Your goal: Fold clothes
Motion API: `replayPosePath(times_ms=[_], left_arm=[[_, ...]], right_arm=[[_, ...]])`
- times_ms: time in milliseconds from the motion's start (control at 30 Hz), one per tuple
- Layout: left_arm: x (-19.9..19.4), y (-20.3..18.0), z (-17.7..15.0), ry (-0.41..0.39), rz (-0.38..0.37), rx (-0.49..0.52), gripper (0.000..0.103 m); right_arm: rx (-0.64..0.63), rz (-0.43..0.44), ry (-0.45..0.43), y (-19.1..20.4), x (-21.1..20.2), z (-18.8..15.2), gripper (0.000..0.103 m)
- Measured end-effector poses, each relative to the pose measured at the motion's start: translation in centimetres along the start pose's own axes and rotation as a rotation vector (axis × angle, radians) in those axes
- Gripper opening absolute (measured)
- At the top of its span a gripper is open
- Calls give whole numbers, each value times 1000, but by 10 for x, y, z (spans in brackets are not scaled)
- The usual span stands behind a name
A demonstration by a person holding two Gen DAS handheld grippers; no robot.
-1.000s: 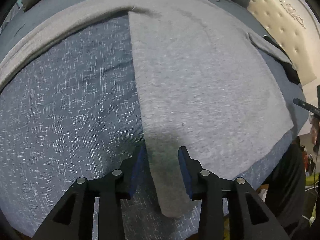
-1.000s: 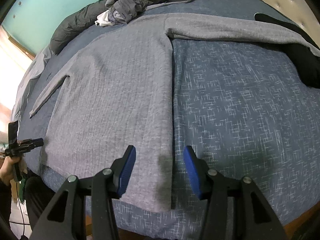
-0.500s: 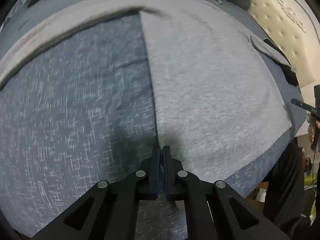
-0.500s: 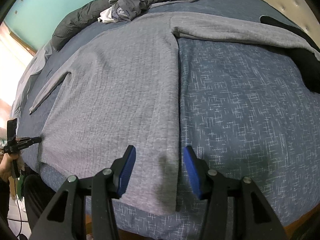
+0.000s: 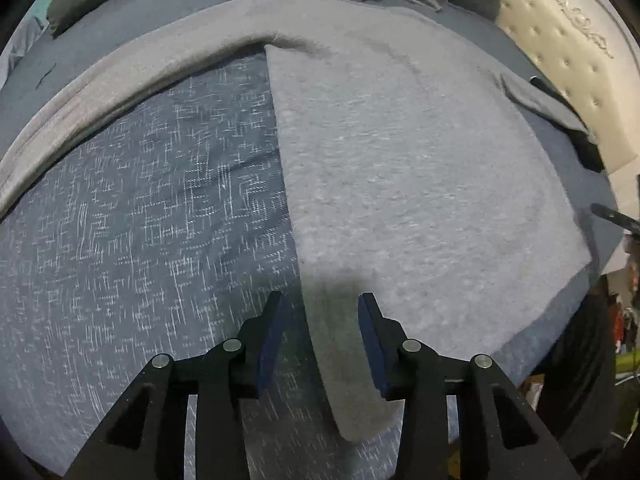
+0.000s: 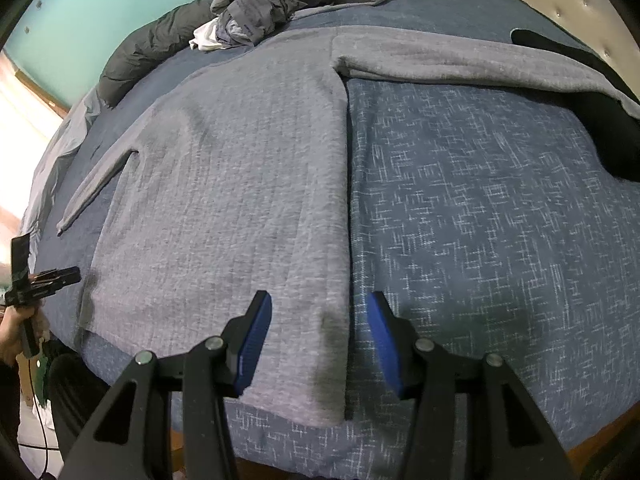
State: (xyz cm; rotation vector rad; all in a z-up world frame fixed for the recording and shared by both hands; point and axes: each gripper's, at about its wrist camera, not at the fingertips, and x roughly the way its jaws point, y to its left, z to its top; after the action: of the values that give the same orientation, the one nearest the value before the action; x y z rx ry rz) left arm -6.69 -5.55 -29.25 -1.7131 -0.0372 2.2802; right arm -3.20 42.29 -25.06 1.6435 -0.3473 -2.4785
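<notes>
Across the whole scene spreads the bed [image 5: 140,240], covered in a dark blue spread flecked with white dashes, its padded cream headboard [image 5: 568,64] showing at the far side. On it lies the grey sweater [image 5: 400,184], laid flat with its body smooth and both sleeves stretched outward; one sleeve [image 6: 460,64] runs along the top of the spread, the other sleeve [image 6: 96,184] tapers off toward the opposite edge. Behind the sweater sits a heap of crumpled clothes [image 6: 276,4], grey and white, next to a dark puffy quilt [image 6: 140,56]. A black garment [image 6: 600,120] lies by the headboard, partly under a sleeve end.

Nearest to us, the left gripper [image 5: 320,332] stands spread wide over the sweater's lower corner, its blue pads either side of the hem edge and nothing pinched between them. The right gripper [image 6: 320,336] is likewise parted, straddling the sweater's other side seam near the hem, holding nothing.
</notes>
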Motion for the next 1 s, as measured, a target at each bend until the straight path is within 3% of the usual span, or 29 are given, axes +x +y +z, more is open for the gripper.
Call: replayPosePath(times_ms=[200,267,300,333,500,667,800,900,967,1000], left_arm=[[20,-1,6,25,27,22,40],[21,-6,6,20,28,51,29],[21,-5,6,16,29,53,11],[20,-5,5,13,29,54,6],[16,-1,3,-5,30,63,3],[12,29,-7,17,-2,-4,3],[20,42,-14,59,37,-16,0],[9,47,-12,6,-24,-59,0],[2,46,-8,-20,-51,-72,2],[0,44,-5,-28,-50,-65,11]], right_arm=[[-9,-1,6,3,1,1,51],[-10,-2,8,3,2,1,51],[-11,-3,11,3,4,1,51],[-12,-5,14,4,5,1,51],[-14,-3,17,4,7,2,51],[-18,-7,23,5,9,5,51],[-21,-10,17,5,8,8,51],[-17,-9,16,6,7,10,51],[-23,-13,20,7,7,11,51],[-26,-15,23,8,8,11,51]])
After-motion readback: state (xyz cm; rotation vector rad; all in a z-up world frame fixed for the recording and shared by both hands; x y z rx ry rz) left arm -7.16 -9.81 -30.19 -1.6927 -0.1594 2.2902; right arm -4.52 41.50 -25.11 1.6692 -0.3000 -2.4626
